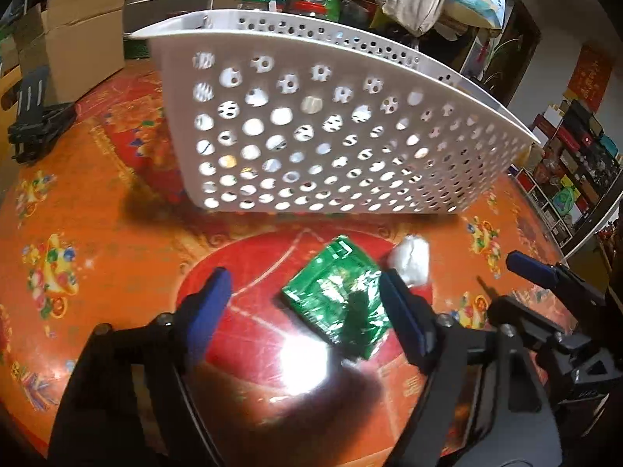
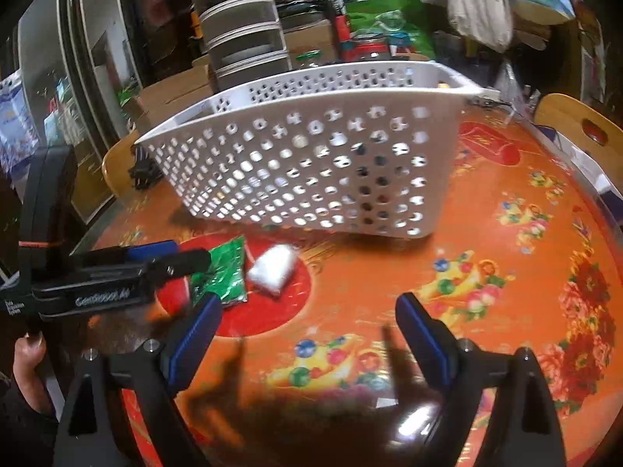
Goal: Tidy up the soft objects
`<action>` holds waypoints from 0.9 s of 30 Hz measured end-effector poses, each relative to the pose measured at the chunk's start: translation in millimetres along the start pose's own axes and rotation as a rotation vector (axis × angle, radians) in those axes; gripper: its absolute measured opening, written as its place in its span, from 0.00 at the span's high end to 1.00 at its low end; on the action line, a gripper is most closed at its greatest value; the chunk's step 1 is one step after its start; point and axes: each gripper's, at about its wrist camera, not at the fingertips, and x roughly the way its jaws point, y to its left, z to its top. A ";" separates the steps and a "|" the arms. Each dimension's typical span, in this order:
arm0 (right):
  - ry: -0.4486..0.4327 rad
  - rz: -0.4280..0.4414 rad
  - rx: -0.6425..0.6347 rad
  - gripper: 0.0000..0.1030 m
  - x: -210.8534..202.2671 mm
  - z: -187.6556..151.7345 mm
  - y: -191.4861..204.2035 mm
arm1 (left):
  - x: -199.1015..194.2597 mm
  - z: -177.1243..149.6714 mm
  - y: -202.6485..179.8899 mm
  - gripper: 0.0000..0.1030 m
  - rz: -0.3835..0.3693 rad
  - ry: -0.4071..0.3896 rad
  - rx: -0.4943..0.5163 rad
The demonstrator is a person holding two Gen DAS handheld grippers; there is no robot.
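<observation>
A green foil packet (image 1: 335,295) lies on the orange flowered table (image 1: 97,202) between the fingers of my left gripper (image 1: 307,286). The jaws stand wide and the pads do not press on it, though the right finger is close to its edge. A small white soft pack (image 1: 409,258) lies just beyond it. Behind both stands a white perforated basket (image 1: 311,136). In the right wrist view the green packet (image 2: 226,272) and white pack (image 2: 272,270) lie left of my right gripper (image 2: 307,307). That gripper is open and holds nothing. The left gripper (image 2: 187,257) hovers over the green packet.
The basket (image 2: 311,163) fills the middle of the table, with things dimly visible through its holes. Cardboard boxes (image 1: 78,39) and a black folding stand (image 1: 31,124) are at far left. A wooden chair back (image 2: 576,124) rises at the right edge. Cluttered shelves (image 1: 572,179) line the room.
</observation>
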 end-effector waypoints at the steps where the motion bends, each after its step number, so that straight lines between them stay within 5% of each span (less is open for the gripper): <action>1: -0.005 -0.006 0.005 0.12 -2.7 -0.1 -3.1 | 1.3 0.9 -2.5 0.26 -0.006 0.007 0.003; 8: -0.016 -0.028 0.018 0.12 -13.1 0.3 -16.2 | 18.4 2.3 -29.2 0.26 0.051 0.041 0.074; 16: -0.003 -0.017 0.012 0.12 -4.7 -0.6 -14.3 | 13.9 0.9 -38.9 0.38 0.081 0.028 0.124; 20: 0.012 -0.015 -0.008 0.12 5.5 0.7 -4.0 | 0.1 -2.1 -31.8 0.49 0.067 0.010 0.126; 22: 0.027 -0.015 -0.023 0.12 12.9 1.6 1.6 | -7.6 -1.8 -19.5 0.76 0.095 0.013 0.115; 27: 0.071 -0.025 -0.069 0.15 34.7 6.9 19.5 | -15.7 0.7 6.8 0.80 0.087 0.023 0.083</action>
